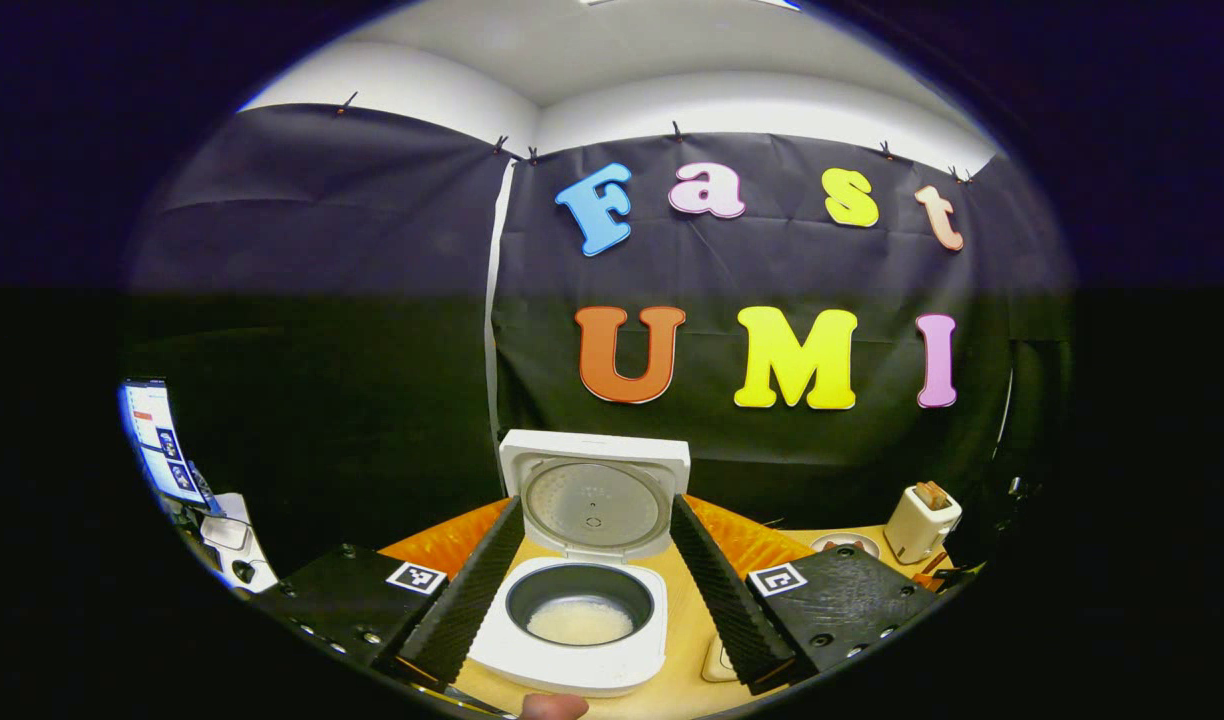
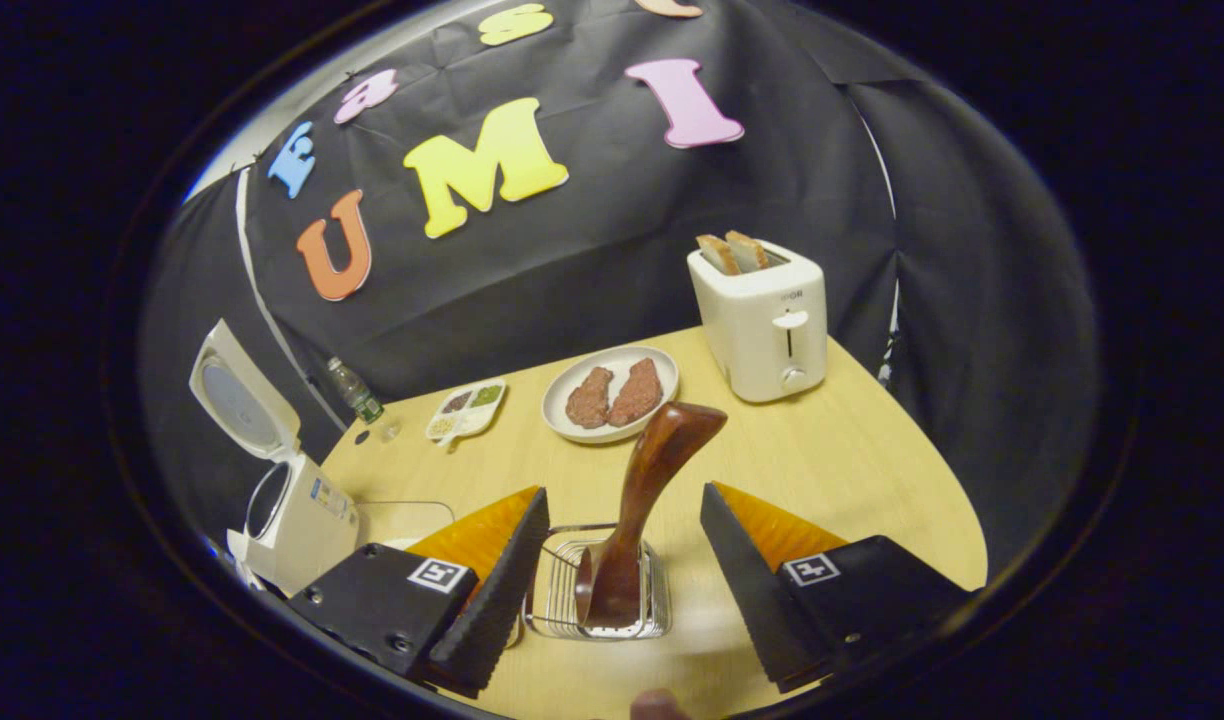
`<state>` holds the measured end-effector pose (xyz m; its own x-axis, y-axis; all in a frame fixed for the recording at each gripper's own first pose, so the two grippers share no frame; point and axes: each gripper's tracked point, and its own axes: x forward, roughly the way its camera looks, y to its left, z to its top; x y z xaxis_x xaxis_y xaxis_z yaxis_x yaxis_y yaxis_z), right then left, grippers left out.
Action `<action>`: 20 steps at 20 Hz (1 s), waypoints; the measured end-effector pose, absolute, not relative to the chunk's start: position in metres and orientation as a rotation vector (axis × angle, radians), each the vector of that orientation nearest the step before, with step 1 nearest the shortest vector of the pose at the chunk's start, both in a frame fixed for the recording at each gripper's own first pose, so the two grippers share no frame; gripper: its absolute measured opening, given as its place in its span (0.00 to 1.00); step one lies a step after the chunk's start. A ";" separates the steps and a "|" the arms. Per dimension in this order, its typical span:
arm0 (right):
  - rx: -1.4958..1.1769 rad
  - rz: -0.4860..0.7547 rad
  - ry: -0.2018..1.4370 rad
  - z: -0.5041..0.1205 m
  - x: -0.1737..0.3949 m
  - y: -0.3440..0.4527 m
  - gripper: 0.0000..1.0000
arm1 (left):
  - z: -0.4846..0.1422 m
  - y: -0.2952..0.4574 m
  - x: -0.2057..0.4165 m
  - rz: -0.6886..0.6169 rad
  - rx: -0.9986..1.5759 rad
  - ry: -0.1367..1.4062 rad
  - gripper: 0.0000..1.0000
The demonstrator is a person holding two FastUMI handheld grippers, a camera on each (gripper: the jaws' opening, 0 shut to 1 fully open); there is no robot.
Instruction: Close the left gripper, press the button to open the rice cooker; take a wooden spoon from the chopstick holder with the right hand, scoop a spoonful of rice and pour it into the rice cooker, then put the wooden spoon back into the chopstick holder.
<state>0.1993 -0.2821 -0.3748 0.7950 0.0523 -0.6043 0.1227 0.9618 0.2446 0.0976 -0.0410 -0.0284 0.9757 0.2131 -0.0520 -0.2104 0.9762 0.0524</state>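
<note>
The white rice cooker [image 1: 582, 620] stands with its lid [image 1: 594, 495] raised, and white rice lies in the bottom of its dark pot [image 1: 579, 620]. My left gripper [image 1: 597, 520] is open, a finger on either side of the cooker, touching nothing. In the right gripper view the cooker [image 2: 292, 505] is at the left, lid up. The dark wooden spoon [image 2: 642, 500] stands in the wire chopstick holder [image 2: 562, 590], handle leaning up to the right. My right gripper [image 2: 624, 502] is open around the spoon, both fingers clear of it.
A white toaster [image 2: 762, 320] with two bread slices stands at the back right. A plate [image 2: 612, 390] with two pieces of meat, a small divided tray [image 2: 465, 408] and a bottle [image 2: 355, 390] sit behind the holder. A monitor [image 1: 157, 440] is far left.
</note>
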 end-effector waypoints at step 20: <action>0.329 -0.085 0.606 -0.311 0.193 -0.273 0.11 | -0.046 -0.017 0.082 0.223 0.031 0.089 0.94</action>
<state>0.1928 -0.2733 -0.3107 0.8200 0.0176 -0.5721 0.1742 0.9444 0.2788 0.0821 -0.0171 -0.0464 0.9713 0.2221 -0.0850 -0.2194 0.9748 0.0408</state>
